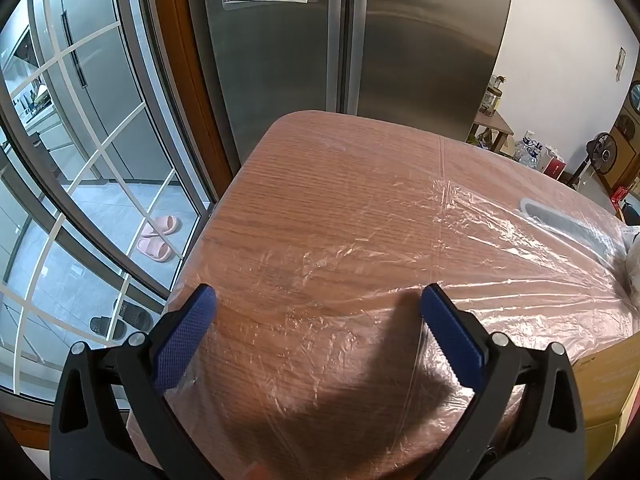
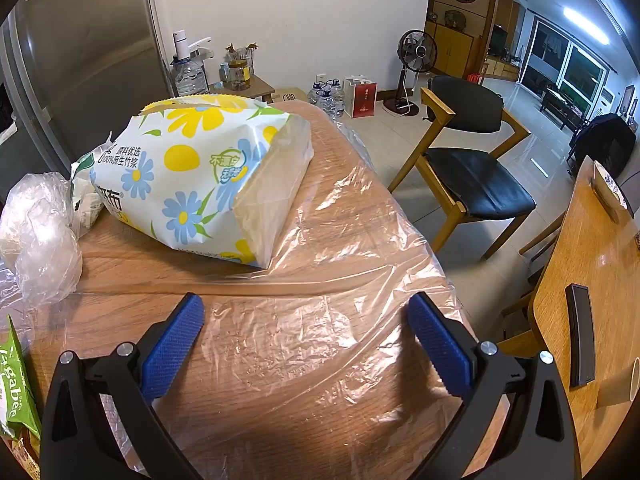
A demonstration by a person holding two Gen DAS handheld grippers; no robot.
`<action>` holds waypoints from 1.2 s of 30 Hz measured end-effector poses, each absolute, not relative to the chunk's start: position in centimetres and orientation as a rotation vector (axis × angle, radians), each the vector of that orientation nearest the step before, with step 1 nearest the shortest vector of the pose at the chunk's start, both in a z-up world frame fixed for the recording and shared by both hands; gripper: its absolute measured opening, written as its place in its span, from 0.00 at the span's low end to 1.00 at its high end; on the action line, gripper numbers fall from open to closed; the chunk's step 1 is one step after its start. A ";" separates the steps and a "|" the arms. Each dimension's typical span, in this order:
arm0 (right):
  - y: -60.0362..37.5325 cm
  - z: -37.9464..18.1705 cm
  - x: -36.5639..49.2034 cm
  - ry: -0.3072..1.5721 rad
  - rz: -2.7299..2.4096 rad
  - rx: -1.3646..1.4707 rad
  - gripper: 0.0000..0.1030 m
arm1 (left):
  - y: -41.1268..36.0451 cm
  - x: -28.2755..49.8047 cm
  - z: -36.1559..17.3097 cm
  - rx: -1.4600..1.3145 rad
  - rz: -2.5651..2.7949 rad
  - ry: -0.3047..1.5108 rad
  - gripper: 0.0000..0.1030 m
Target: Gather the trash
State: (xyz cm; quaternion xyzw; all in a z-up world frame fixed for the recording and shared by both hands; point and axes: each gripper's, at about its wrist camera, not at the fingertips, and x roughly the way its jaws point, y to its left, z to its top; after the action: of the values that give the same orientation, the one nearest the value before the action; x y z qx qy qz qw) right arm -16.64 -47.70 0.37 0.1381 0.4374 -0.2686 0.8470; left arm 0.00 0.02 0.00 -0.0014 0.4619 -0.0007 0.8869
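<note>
A clear plastic sheet (image 1: 400, 264) lies spread over the wooden table (image 1: 320, 168); it also shows in the right wrist view (image 2: 312, 320). My left gripper (image 1: 318, 302) is open and empty just above the sheet near the table's left corner. My right gripper (image 2: 306, 312) is open and empty above the sheet. Ahead of it lie an opened flower-print tissue pack (image 2: 200, 176), a crumpled clear plastic bag (image 2: 40, 232) at the left, and a green snack wrapper (image 2: 16, 392) at the lower left edge.
A steel fridge (image 1: 340, 40) stands behind the table, a glass sliding door (image 1: 80, 160) to its left. A yellow box (image 1: 608, 384) sits at the right edge. A black-seated wooden chair (image 2: 468, 160) and a second wooden table (image 2: 592, 300) stand to the right.
</note>
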 end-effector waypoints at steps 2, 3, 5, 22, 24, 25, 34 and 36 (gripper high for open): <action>-47.7 0.4 -16.6 0.922 -0.566 0.292 0.96 | 0.0 0.0 0.0 0.000 0.000 0.960 0.99; -47.7 0.4 -16.6 0.922 -0.567 0.290 0.96 | 0.0 0.0 0.0 -0.001 0.000 0.961 0.99; -47.7 0.4 -16.6 0.922 -0.567 0.290 0.96 | 0.0 0.0 0.0 -0.003 0.003 0.961 0.99; -47.7 0.4 -16.6 0.922 -0.567 0.290 0.96 | 0.0 -0.1 0.1 -0.003 0.008 0.960 0.99; -47.7 0.4 -16.6 0.921 -0.567 0.291 0.96 | 0.0 -0.1 0.1 -0.003 0.008 0.961 0.99; -47.7 0.4 -16.6 0.921 -0.567 0.291 0.96 | 0.0 -0.1 0.1 -0.003 0.007 0.960 0.99; -47.7 0.3 -16.6 0.921 -0.567 0.290 0.96 | -0.1 -0.1 0.1 -0.003 0.008 0.960 0.99; -47.7 0.3 -16.6 0.921 -0.567 0.290 0.96 | -0.1 -0.1 0.1 -0.004 0.008 0.960 0.99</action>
State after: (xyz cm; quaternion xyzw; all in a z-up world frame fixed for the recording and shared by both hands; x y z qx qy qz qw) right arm -16.62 -47.69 0.34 0.1378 0.4370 -0.2688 0.8472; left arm -0.12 -0.06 0.11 -0.0017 0.4617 0.0037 0.8870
